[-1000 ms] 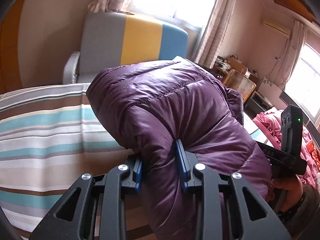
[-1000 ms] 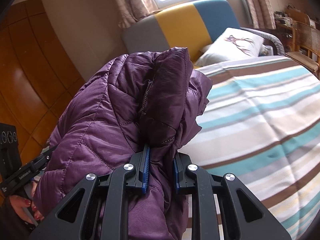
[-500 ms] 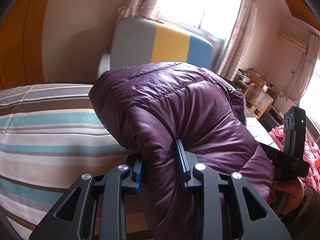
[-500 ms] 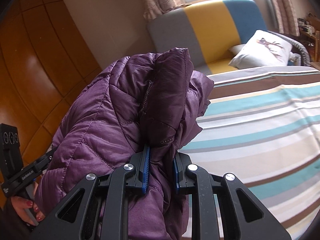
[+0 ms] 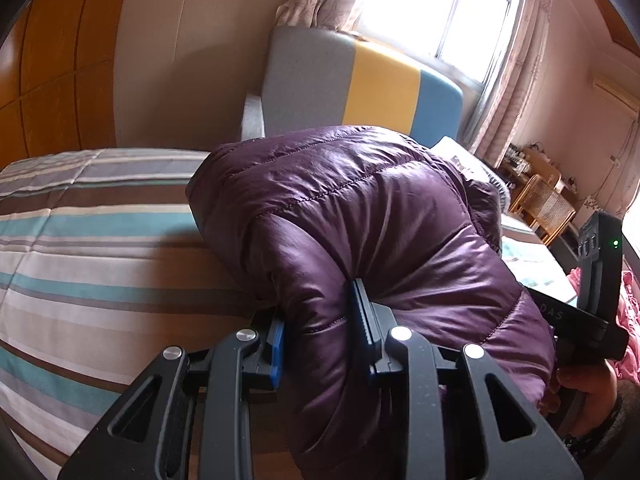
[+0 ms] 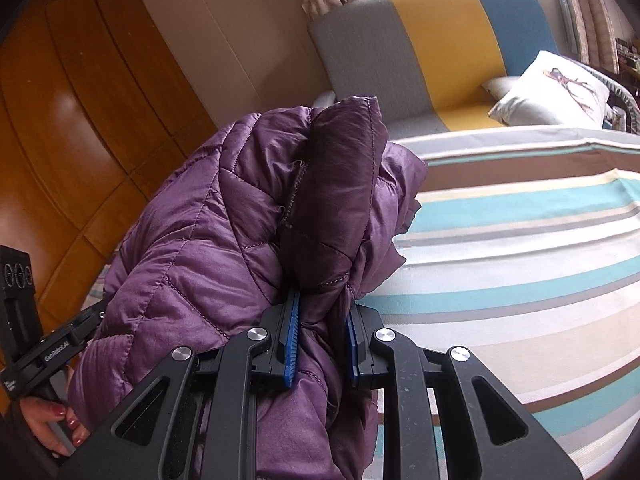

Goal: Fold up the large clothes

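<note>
Left wrist view, L to R: striped bed cover point(image 5: 100, 264), quilted cotton-looking fabric w/ teal, brown, cream and grey bands, fills the left side. Centre: left tool point(image 5: 322, 334), narrow gap, blue ribbed pads clamped on a thick fold of the purple puffer jacket point(image 5: 360, 216). Jacket is glossy, padded, stitched in channels, bunched into a rounded hump held above the bed between both tools. Behind it a sofa point(image 5: 360, 84) w/ flat backrest in grey, yellow, blue blocks, under a bright window w/ pale curtains. Far right: the other tool's black body w/ green light, a hand under it, pink ruffled fabric point(image 5: 626, 344) at the edge.

Right wrist view, L to R: glossy orange-brown wood panelling point(image 6: 68, 120); low left the left tool's black frame and a hand point(image 6: 52, 424) w/ red nails gripping it. Centre: right tool point(image 6: 320, 340), also narrow, pads pinching the jacket's edge by the zip; fabric here shows diamond quilting, crumpled satin sheen. Right: same striped bed cover, sofa behind, white cushion point(image 6: 552, 92) w/ a printed figure on the seat.
</note>
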